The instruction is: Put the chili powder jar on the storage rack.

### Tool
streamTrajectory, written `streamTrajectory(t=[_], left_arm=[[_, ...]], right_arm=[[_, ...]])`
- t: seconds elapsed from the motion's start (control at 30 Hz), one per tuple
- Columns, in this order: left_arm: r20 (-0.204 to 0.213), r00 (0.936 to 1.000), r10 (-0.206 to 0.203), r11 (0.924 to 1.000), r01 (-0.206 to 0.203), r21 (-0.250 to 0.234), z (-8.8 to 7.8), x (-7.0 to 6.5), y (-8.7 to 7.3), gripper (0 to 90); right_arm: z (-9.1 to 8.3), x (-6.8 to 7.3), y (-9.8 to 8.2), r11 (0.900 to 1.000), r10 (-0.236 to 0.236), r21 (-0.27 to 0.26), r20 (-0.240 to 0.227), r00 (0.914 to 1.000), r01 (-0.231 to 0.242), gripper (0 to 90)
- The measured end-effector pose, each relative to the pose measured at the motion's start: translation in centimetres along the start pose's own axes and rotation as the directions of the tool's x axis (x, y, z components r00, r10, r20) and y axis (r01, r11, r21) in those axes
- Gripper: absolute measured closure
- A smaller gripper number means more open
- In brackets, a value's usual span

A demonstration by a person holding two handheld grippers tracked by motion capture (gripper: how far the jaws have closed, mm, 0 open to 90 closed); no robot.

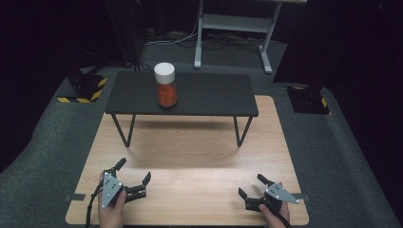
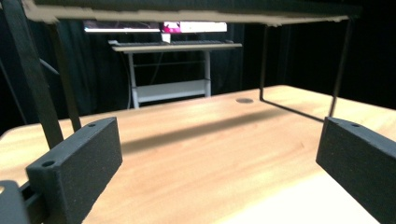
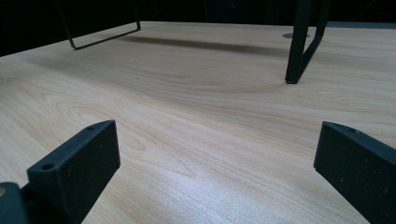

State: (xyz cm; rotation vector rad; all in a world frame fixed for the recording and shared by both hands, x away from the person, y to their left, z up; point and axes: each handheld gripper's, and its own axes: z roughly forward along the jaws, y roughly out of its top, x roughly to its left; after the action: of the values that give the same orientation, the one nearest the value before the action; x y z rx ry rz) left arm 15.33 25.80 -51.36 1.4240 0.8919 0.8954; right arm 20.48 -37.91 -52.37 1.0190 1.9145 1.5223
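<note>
A clear jar [image 1: 166, 88] with a white lid and orange-red contents stands upright on a black raised shelf [image 1: 209, 97] at the far side of the wooden table [image 1: 190, 156]. My left gripper [image 1: 134, 170] rests low at the table's near left corner, open, with nothing between its jaws. My right gripper [image 1: 252, 185] sits at the near right corner, also open and empty. In the left gripper view my left gripper [image 2: 219, 161] looks under the shelf at bare wood. In the right gripper view my right gripper [image 3: 217, 163] faces the shelf's black wire legs [image 3: 299, 44].
The shelf stands on thin black wire legs [image 1: 124, 130] with open room beneath it. A white metal desk frame [image 1: 233, 28] stands behind the table. Black blocks with yellow-striped tape [image 1: 85, 88] lie on the grey floor at both sides.
</note>
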Motion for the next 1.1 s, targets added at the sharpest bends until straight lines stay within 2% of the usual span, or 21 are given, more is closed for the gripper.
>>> streamTrajectory(t=[0.13, 0.23, 0.5, 0.6, 0.97, 1.1], left_arm=[[-0.002, 1.0000, 0.007, 0.9998, -0.007, 0.017, -0.3, 0.0, -0.5, 0.5], [-0.015, 0.9999, -0.006, 0.9989, 0.007, 0.046, -0.5, -0.1, -1.2, 0.5], [-0.005, 0.9998, -0.017, 0.9950, 0.017, 0.098, -0.4, 0.1, -2.4, 0.5], [-0.008, 0.9998, -0.018, 0.9944, 0.019, 0.104, -0.4, 0.1, -2.6, 0.6], [-0.019, 0.9997, -0.015, 0.9870, 0.018, 0.160, -0.2, 0.0, -2.3, 0.5], [-0.012, 0.9997, -0.019, 0.9834, 0.021, 0.180, 0.0, 0.0, -2.1, 0.5]], right_arm=[[0.0, -0.1, 0.0, 1.000, 0.000, -0.002, -0.004, 1.0000, 0.000, 0.0], [0.0, 0.0, -0.1, 1.000, -0.001, -0.004, -0.003, 1.0000, 0.001, 0.0], [0.0, 0.1, -0.1, 1.000, 0.002, -0.007, 0.008, 1.0000, -0.002, 0.0], [0.0, 0.1, -0.1, 1.000, 0.001, -0.007, 0.006, 1.0000, -0.001, 0.0], [0.0, 0.2, -0.1, 1.000, 0.000, -0.003, 0.014, 0.9999, 0.000, 0.0], [-0.1, 0.4, -0.2, 1.000, -0.003, -0.007, 0.019, 0.9998, 0.003, 0.0]])
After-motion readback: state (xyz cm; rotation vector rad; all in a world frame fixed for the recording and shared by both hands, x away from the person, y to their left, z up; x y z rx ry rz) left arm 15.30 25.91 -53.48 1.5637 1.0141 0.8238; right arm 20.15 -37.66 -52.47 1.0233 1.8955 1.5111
